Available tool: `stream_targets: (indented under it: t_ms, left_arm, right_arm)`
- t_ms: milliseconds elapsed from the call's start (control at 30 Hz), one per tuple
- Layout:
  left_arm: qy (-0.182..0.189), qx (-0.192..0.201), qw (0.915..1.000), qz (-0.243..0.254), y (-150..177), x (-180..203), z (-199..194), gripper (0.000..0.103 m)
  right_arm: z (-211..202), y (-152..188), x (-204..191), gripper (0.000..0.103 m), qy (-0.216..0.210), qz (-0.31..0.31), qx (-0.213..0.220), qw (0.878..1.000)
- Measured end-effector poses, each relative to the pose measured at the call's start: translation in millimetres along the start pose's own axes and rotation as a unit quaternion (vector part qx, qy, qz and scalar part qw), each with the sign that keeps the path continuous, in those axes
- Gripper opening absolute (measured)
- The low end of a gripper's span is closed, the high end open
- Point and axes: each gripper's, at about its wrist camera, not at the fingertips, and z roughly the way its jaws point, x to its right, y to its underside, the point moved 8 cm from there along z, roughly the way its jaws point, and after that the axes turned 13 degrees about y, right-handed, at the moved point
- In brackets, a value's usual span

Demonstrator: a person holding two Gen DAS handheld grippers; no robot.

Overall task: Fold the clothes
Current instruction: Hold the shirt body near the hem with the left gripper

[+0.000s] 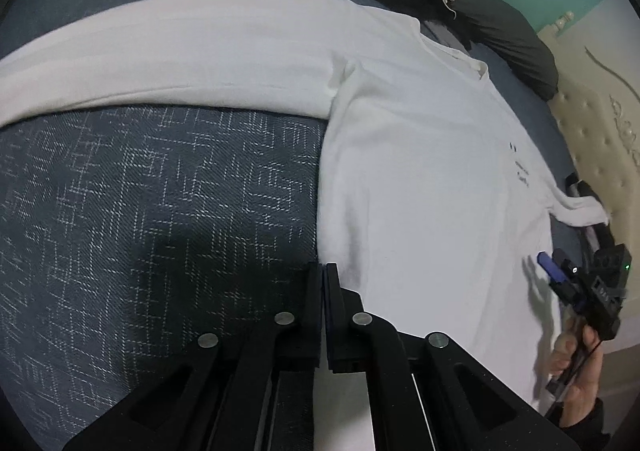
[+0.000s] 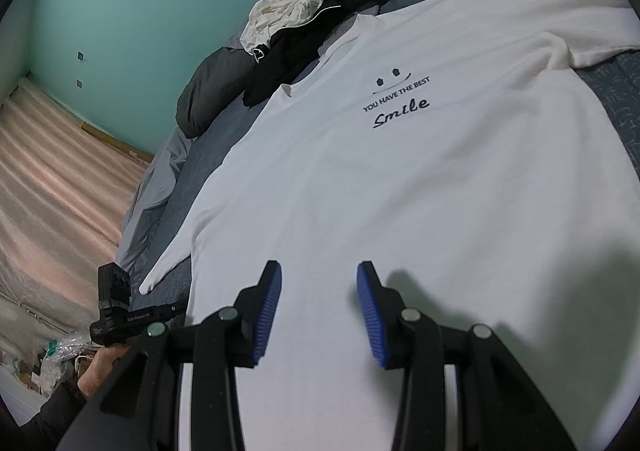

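The shirt [image 2: 400, 187] lies flat, print side up, on the bed [image 1: 140, 191], body spread and the long sleeve [image 1: 180, 55] stretched straight out from the shoulder. A pile of dark and pale clothes [image 2: 296, 27] sits just beyond the shirt's collar.

Left gripper [image 1: 324, 271]: jaws fully closed, pads together. It sits at the shirt's side edge, near the hem; whether cloth is pinched between the pads cannot be told. Right gripper [image 2: 319, 279]: jaws partly open, blue pads apart, nothing between them, hovering over the shirt's lower body.

Handling, as judged:
- Light, soft knit; no stiffness. It will drape and sag from any single hold.
- Fabric will likely drag and wrinkle on the woven bed cover rather than slide cleanly.
- Not fragile; a firm pinch is acceptable.

Grip points, as judged:
- Take the sleeve at the cuff or mid-length and lay it across the shirt's body.
- For the body fold, pinch hem and shoulder on the same side edge, one gripper each, and lift both together.
- Pinch one layer edge only.
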Motion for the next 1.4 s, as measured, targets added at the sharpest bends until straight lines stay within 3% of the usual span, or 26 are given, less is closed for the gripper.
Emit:
stream_targets:
  t_ms: [267,467,633,833,900,1067,1233,1400]
  left_arm:
    - [-0.05,0.032,0.9982,0.001,-12,-16,-27,0.0]
    - [-0.002,0.02,0.9998,-0.009,-11,-7,-16,0.0]
    - [0.0,0.016,0.9998,-0.012,-17,-2,5,0.011]
    - [0.002,0.018,0.9998,-0.004,-21,0,15,0.011]
    - [-0.002,0.016,0.9999,0.005,-21,2,17,0.001]
    - [-0.012,0.023,0.9995,0.017,-22,4,8,0.001]
    - [-0.048,0.038,0.9977,0.028,-26,-4,-14,0.001]
    - [-0.074,0.017,0.9965,0.036,-25,-14,-8,0.001]
  right_arm:
    - [1,-1,0,0.039,0.0,0.0,0.0,1.0]
    - [3,-1,-1,0.039,-0.001,-0.001,-0.001,1.0]
    - [3,0,0,0.039,0.0,-0.001,-0.003,1.0]
    - [2,-2,3,0.039,0.0,0.001,-0.002,1.0]
    - [2,-2,3,0.039,0.0,0.002,-0.002,1.0]
    - [2,-1,2,0.039,0.0,0.001,-0.002,1.0]
    - [2,-2,2,0.039,0.0,0.001,-0.001,1.0]
    - [3,-3,2,0.039,0.0,0.002,-0.001,1.0]
